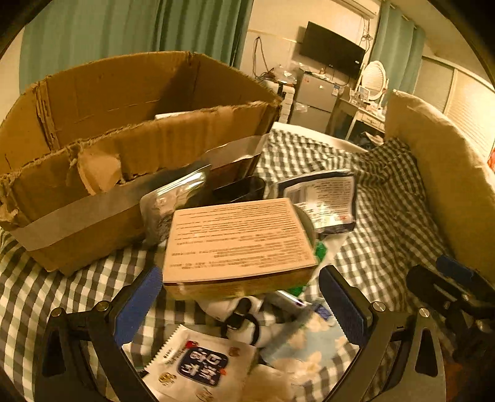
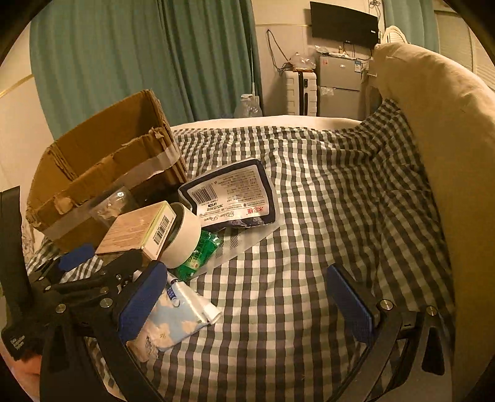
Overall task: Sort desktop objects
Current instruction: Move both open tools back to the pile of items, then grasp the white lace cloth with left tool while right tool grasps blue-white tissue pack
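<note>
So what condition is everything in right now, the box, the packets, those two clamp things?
Cardboard box: open-topped, rim torn, taped.
Left gripper: open, around the tan carton.
Tan carton: closed, tilted, atop the pile.
Right gripper: open, holding nothing.
White jar: lying on its side.
Tissue pack: sealed, printed back up.
Green packet: crumpled under the jar.
Blue floral pack: flat on the checked cover.

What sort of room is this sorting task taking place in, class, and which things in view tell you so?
Most likely a bedroom or small studio flat. The objects lie on a checked bedspread beside a large pillow, and a vanity mirror and wall-mounted television stand at the far wall.
</note>
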The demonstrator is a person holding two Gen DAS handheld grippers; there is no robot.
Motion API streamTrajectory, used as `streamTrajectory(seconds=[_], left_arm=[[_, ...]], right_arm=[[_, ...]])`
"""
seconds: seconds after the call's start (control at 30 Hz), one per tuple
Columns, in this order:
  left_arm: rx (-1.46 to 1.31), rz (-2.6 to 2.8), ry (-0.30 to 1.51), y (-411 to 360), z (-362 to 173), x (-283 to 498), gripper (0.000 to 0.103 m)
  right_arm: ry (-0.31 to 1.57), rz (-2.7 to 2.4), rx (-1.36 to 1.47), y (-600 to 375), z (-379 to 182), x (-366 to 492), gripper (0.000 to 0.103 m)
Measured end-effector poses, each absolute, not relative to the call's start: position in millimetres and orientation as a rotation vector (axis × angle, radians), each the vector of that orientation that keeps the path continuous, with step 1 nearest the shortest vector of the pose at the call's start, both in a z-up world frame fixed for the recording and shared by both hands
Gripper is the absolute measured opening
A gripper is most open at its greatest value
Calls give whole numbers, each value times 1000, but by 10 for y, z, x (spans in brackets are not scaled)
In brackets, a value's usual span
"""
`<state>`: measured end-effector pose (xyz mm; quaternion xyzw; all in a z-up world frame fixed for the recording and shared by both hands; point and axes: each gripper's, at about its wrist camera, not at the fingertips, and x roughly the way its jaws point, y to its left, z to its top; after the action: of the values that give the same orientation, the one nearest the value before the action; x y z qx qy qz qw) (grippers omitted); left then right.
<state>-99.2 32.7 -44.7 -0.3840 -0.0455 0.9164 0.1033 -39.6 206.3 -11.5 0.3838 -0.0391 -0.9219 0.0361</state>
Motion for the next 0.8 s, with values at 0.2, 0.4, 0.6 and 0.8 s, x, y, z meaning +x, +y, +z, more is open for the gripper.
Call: streamTrajectory(seconds=[0.2, 0.4, 0.6, 0.8], left_arm=[[-1216, 2700, -121, 72, -531, -827, 103], [-1373, 2658, -167, -108, -723, -482, 103], [-1398, 2631, -70, 31, -809, -351, 103], [-1414, 2579, -222, -91, -821, -226, 103]], right_arm=[[-125, -2726, 1236, 1933, -239, -448, 103], [-197, -2637, 1348, 1896, -445, -442, 103], [-206, -2589, 1391, 1852, -567, -489, 101], [-224, -2474, 1474, 1719, -780, -587, 90]])
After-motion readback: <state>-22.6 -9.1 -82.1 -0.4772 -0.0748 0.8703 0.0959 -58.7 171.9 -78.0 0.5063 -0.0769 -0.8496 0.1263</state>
